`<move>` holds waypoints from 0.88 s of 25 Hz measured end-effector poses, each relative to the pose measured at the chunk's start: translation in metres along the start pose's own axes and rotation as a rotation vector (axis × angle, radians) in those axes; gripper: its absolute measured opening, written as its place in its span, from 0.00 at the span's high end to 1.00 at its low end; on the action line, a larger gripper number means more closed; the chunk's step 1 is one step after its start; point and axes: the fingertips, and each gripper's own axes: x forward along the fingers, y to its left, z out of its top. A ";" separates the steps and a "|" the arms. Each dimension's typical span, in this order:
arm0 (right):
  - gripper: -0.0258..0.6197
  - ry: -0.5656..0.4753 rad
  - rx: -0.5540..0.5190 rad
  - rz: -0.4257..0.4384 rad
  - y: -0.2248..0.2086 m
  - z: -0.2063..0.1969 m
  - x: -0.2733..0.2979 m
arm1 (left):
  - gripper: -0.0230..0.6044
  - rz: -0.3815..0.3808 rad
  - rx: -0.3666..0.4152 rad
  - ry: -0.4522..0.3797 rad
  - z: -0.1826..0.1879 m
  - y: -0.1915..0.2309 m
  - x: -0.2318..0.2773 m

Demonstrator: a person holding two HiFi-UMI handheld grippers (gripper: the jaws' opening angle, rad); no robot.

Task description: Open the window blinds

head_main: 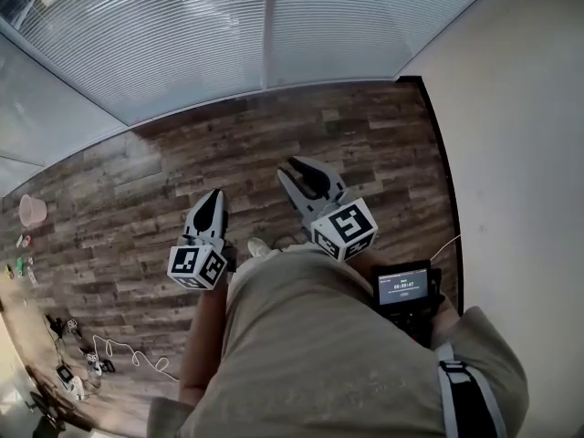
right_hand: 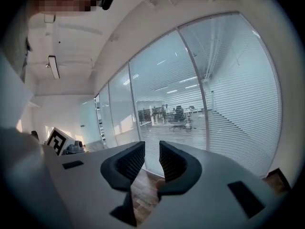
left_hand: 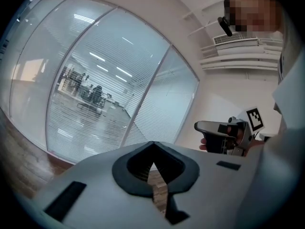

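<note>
White slatted window blinds (head_main: 182, 35) hang behind glass panels split by a vertical frame bar (head_main: 270, 26), at the top of the head view. Through the blinds (left_hand: 95, 104) an office shows in the left gripper view; they (right_hand: 228, 104) also fill the right gripper view. My left gripper (head_main: 215, 195) is shut with nothing in it, its tips meeting (left_hand: 152, 146). My right gripper (head_main: 290, 167) is a little further forward, open, with an empty gap between its jaws (right_hand: 151, 149). Both point roughly level toward the blinds and stand well short of them, over the floor.
Wood-plank floor (head_main: 137, 199) runs up to the glass. A white wall (head_main: 511, 108) closes the right side. A pink cup-like thing (head_main: 32, 210) and loose cables with small devices (head_main: 91, 359) lie at the left. A small screen device (head_main: 404, 290) hangs at the person's waist.
</note>
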 end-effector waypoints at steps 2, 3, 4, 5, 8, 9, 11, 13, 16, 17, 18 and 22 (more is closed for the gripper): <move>0.83 -0.003 -0.014 -0.022 -0.018 0.001 -0.012 | 0.94 -0.003 -0.010 0.013 -0.003 -0.017 0.015; 0.83 0.002 -0.016 -0.030 -0.027 -0.001 -0.019 | 0.94 -0.008 -0.012 0.024 -0.006 -0.027 0.021; 0.83 0.012 -0.017 -0.038 -0.035 -0.005 -0.026 | 0.94 -0.015 -0.012 0.038 -0.011 -0.037 0.027; 0.83 0.026 -0.017 -0.047 -0.042 -0.011 -0.033 | 0.94 -0.023 -0.012 0.053 -0.017 -0.046 0.032; 0.83 0.072 -0.014 -0.077 -0.061 -0.029 -0.056 | 0.94 -0.048 -0.010 0.088 -0.036 -0.075 0.043; 0.83 0.080 -0.012 -0.086 -0.068 -0.034 -0.067 | 0.94 -0.054 -0.004 0.096 -0.041 -0.086 0.046; 0.83 0.085 -0.004 -0.105 -0.088 -0.041 -0.094 | 0.94 -0.061 0.006 0.106 -0.054 -0.116 0.056; 0.83 0.087 0.004 -0.124 -0.112 -0.047 -0.121 | 0.94 -0.065 0.014 0.113 -0.065 -0.145 0.068; 0.83 0.108 0.017 -0.148 -0.129 -0.056 -0.138 | 0.94 -0.063 0.022 0.125 -0.073 -0.164 0.074; 0.83 0.114 0.019 -0.152 -0.131 -0.058 -0.140 | 0.94 -0.062 0.021 0.129 -0.073 -0.166 0.074; 0.83 0.116 0.019 -0.155 -0.133 -0.058 -0.141 | 0.94 -0.063 0.016 0.133 -0.073 -0.169 0.075; 0.83 0.108 0.011 -0.162 -0.153 -0.061 -0.168 | 0.94 -0.077 -0.011 0.142 -0.088 -0.201 0.081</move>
